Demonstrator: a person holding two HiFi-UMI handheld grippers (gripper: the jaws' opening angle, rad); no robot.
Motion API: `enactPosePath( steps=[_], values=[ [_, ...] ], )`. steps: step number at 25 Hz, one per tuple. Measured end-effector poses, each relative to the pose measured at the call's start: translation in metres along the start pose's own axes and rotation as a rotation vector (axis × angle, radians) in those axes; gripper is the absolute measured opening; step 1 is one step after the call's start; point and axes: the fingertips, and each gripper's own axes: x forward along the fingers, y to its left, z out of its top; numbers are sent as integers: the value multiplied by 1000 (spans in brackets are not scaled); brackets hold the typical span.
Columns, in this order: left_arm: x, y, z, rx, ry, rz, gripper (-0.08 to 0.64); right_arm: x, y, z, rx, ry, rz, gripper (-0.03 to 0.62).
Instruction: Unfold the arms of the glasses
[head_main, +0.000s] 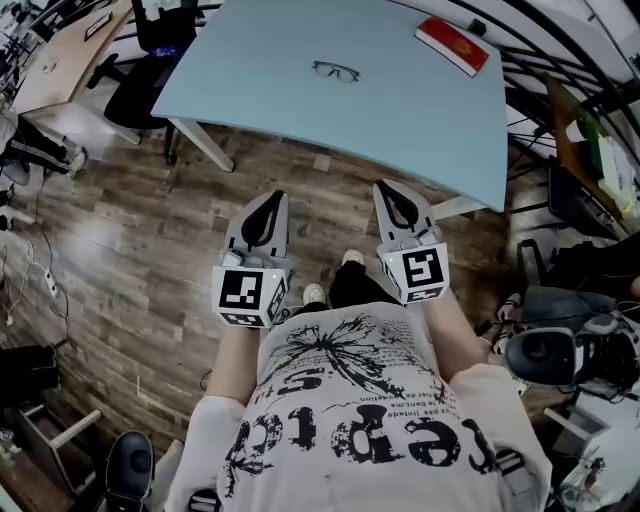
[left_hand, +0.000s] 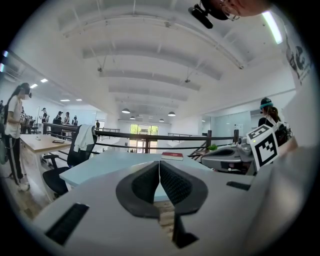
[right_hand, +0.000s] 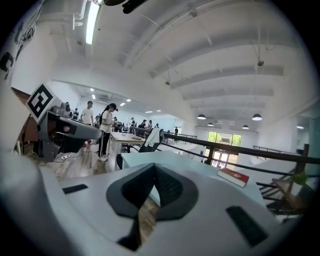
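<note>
Nearest is the person's white printed shirt (head_main: 350, 400), with both forearms reaching out from it over the wooden floor (head_main: 120, 240). The left gripper (head_main: 276, 198) and the right gripper (head_main: 386, 190) sit side by side, apart from each other, each pointing toward the table and carrying its marker cube at the near end. In the left gripper view, the dark pads meet along a thin line with nothing between them, so the jaws are closed and empty. The right gripper view shows the same: pads pressed together and nothing held. Both grippers are short of the table's near edge, above bare floor, with the person's shoes (head_main: 314, 294) just below and between them.

Beyond them stands the light blue table (head_main: 420, 130). The glasses (head_main: 335, 71) lie on it toward the far side, roughly in line with the gap between the grippers and well apart from both. Whether their arms are folded is too small to tell. A red book (head_main: 452, 44) rests near the table's far right corner. A black office chair (head_main: 150, 70) stands at the far left.
</note>
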Motion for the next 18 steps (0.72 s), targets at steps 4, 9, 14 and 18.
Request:
enactPosePath(
  steps=[4, 9, 14, 18],
  values=[
    [29, 20, 2, 3, 4, 21, 20, 38, -13, -2, -5, -7, 29, 11],
    [85, 41, 9, 25, 2, 57, 20, 99, -53, 3, -36, -31, 63, 11],
    [161, 63, 30, 35, 5, 112, 20, 163, -122, 15, -55, -51, 97, 11],
    [222, 73, 43, 32, 2, 149, 20, 204, -174, 9, -32, -32, 130, 11]
  ],
)
